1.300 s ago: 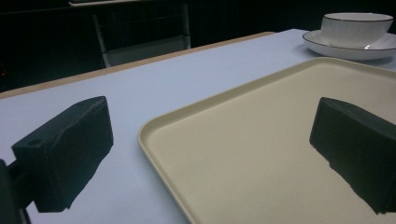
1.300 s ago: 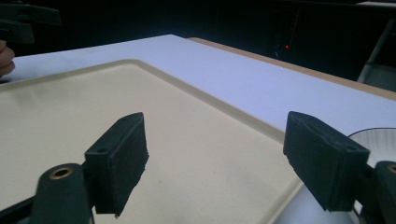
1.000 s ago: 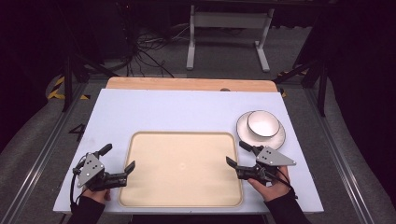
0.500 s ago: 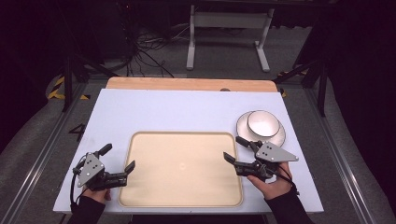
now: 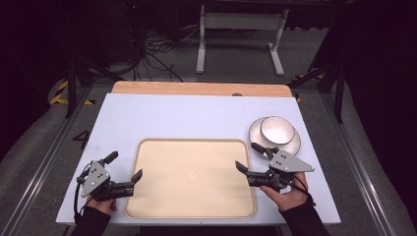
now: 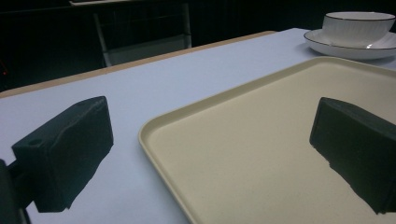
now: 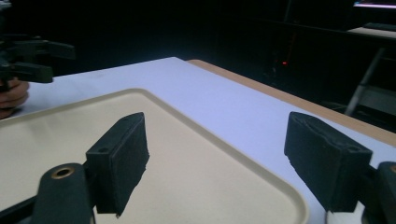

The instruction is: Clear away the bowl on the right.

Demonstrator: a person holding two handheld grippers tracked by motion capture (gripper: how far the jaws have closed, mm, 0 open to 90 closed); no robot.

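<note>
While both hands rest at the near edge of the pale blue table [image 5: 196, 118], each gripper has its jaws spread wide and holds nothing. From the high view, the left gripper [image 5: 124, 169] sits at the near left corner of the beige tray [image 5: 192, 142], one jaw over the bare table outside the tray and the other reaching over the tray's left rim. Its own camera confirms this: the tray's rounded corner [image 6: 154, 130] runs between the two black jaws, with nothing between them. The right gripper [image 5: 250, 157] is at the tray's right side, its jaws pointing left and away, one over the tray's inner surface and the other near the rim by the dishes. In the right gripper view the tray's edge [image 7: 233, 154] passes between the parted jaws, and the other hand [image 7: 11, 95] with its gripper shows far off at the left. A white bowl [image 5: 277, 129] stands on a white plate [image 5: 295, 143] on the table just beyond the tray's far right corner, close to the right gripper but not touching it. The tray itself is bare
</note>
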